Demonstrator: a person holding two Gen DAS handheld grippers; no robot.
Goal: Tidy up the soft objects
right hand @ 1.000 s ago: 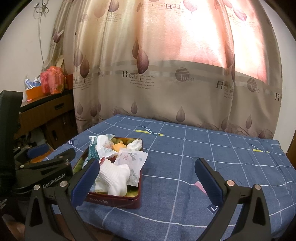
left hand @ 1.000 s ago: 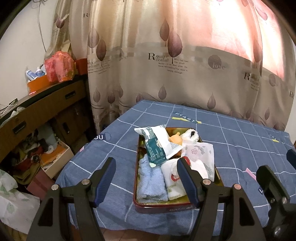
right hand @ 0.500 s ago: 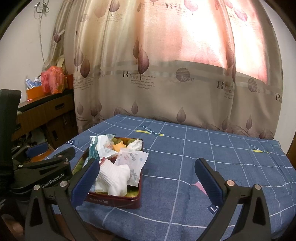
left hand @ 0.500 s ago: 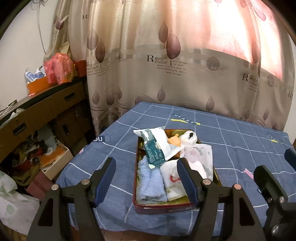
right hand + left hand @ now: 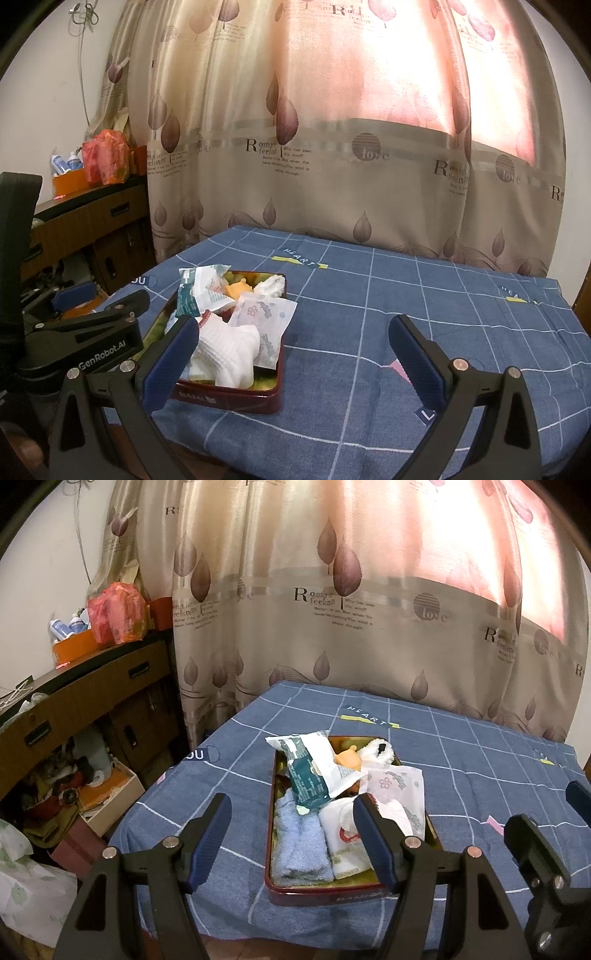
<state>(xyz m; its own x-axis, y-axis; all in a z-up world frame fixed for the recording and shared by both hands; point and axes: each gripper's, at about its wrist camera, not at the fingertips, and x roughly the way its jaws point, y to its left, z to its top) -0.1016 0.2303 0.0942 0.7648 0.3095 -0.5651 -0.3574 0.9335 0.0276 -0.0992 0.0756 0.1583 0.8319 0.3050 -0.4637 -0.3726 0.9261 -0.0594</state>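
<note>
Leaf-print curtain (image 5: 332, 166) backs a blue checked surface (image 5: 406, 314). Red tin (image 5: 332, 895) sits near its front-left edge, crowded with soft goods, apparently gathered for sorting. Left claw (image 5: 291, 840) and right claw (image 5: 291, 360) hover wide apart, empty. Blue towel (image 5: 301, 843) shows only in the left view; white socks (image 5: 229, 354) show plainly in the right.

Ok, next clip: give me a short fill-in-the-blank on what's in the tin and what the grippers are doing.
1. The soft items are piled in a red ____ tin on the blue checked tablecloth.
2. The folded towel at the tin's near left is light ____.
3. The left gripper and the right gripper are both ____ and hold nothing.
4. The green-and-white packet lies ____ the towel's far end.

Missing words: rectangular; blue; open; over
</note>
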